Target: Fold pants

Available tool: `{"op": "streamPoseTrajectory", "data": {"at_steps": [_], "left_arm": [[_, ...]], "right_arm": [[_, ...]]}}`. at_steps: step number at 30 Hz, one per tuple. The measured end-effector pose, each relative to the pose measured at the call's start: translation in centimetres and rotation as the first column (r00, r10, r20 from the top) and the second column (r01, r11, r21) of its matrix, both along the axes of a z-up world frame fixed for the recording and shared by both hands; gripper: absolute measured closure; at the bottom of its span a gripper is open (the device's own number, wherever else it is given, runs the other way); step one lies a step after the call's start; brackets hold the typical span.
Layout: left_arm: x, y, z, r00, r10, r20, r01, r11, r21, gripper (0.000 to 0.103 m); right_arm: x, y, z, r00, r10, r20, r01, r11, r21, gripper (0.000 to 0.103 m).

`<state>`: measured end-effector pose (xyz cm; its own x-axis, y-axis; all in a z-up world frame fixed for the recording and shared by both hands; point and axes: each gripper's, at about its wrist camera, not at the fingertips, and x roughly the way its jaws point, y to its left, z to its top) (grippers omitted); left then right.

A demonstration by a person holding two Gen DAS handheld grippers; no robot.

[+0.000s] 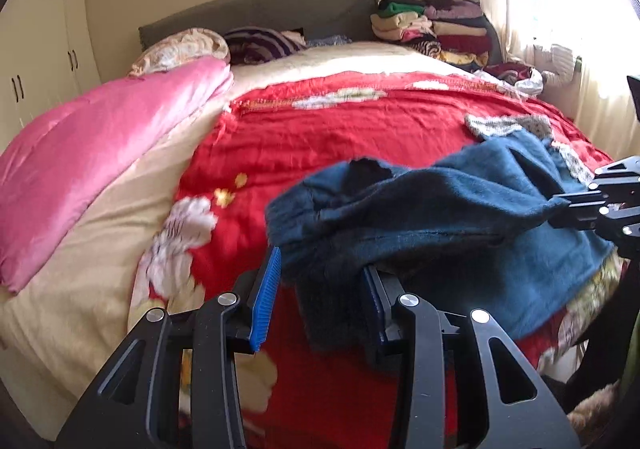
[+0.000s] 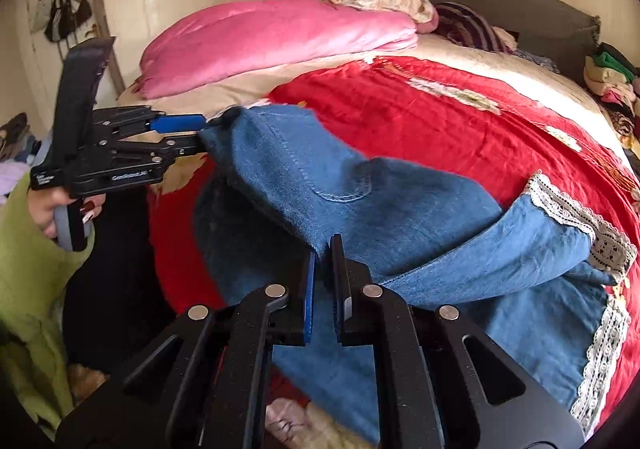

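Only the right wrist view shows the white lace hems on the blue denim pants (image 2: 400,209), lifted above the red floral bedspread (image 2: 460,121). The right gripper (image 2: 324,249) clamps the waistband edge. The left gripper (image 2: 208,133), jaws apart, reaches in level, the waistband corner at its fingertips.

Ahead of the left gripper's (image 1: 320,289) jaws the red blanket (image 1: 340,129) lies flat and bare — lots of room to pass. The blue pants (image 1: 460,201) hang right over those jaws and block the way to the right gripper (image 2: 324,261). Far left sits a fat pink quilt (image 1: 100,153); far ahead — a pile of folded clothes (image 1: 432,25).
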<state>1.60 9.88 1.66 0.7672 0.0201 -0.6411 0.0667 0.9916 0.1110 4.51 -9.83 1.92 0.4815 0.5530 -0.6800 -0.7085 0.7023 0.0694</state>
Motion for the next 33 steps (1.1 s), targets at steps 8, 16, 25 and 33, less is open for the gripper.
{"op": "streamPoseTrajectory", "data": {"at_steps": [8, 16, 25, 33], "left_arm": [[-1.7, 1.2, -1.0, 0.998, 0.012, -0.058, -0.014, 0.999, -0.035, 0.066], [-2.3, 1.6, -0.2, 0.998, -0.021, -0.056, 0.014, 0.993, -0.114, 0.064], [-2.9, 3.7, -0.6, 0.992, -0.049, -0.113, 0.026, 0.980, -0.195, 0.059], [0.4, 4.6, -1.2, 0.990, -0.048, -0.130, -0.003, 0.928, -0.372, 0.036]], "right_arm": [[-3.0, 0.2, -1.2, 0.998, 0.062, -0.013, -0.063, 0.996, -0.059, 0.100], [-3.5, -0.5, -2.2, 0.997, 0.057, -0.053, -0.060, 0.996, -0.065, 0.100], [-2.8, -0.8, -3.8, 0.992, 0.041, -0.117, -0.048, 0.997, -0.057, 0.100], [-3.2, -0.8, -3.7, 0.993, 0.042, -0.107, -0.048, 0.997, -0.055, 0.098]]}}
